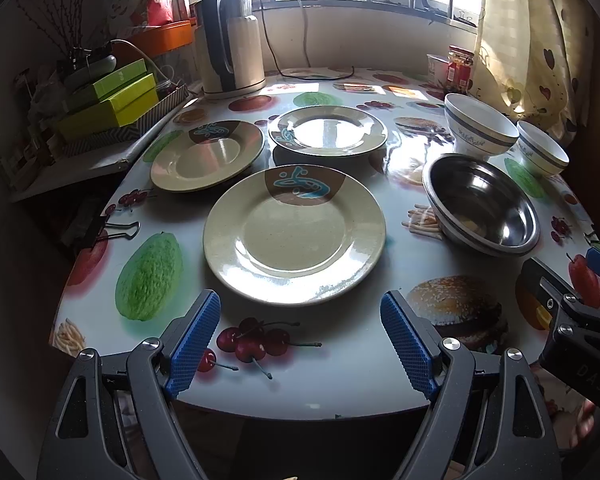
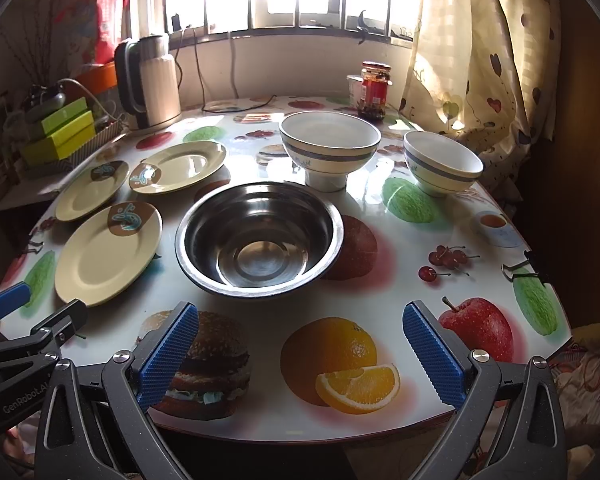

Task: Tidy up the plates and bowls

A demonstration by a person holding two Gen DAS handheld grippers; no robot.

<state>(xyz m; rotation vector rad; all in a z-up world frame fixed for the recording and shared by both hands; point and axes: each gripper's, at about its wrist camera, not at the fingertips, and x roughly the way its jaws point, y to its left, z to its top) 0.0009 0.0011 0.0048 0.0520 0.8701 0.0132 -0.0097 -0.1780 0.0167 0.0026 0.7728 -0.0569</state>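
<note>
Three beige plates with a brown and blue mark lie on the fruit-print table: a near plate (image 1: 294,236) (image 2: 107,253), a left plate (image 1: 207,156) (image 2: 92,191) and a far plate (image 1: 327,130) (image 2: 178,166). A steel bowl (image 1: 481,204) (image 2: 260,238) sits right of them. Behind it stand a large white bowl with a blue band (image 1: 479,126) (image 2: 329,148) and a smaller one (image 1: 541,148) (image 2: 441,164). My left gripper (image 1: 300,338) hangs open over the table's front edge, just short of the near plate. My right gripper (image 2: 300,356) is open too, in front of the steel bowl, holding nothing.
An electric kettle (image 1: 230,46) (image 2: 148,80) with its cord stands at the back left. A jar (image 2: 375,88) and a white cup (image 2: 353,88) are at the back near the curtain. Green boxes (image 1: 112,100) are stacked on a side shelf. Binder clips (image 1: 116,228) (image 2: 519,270) grip the tablecloth edges.
</note>
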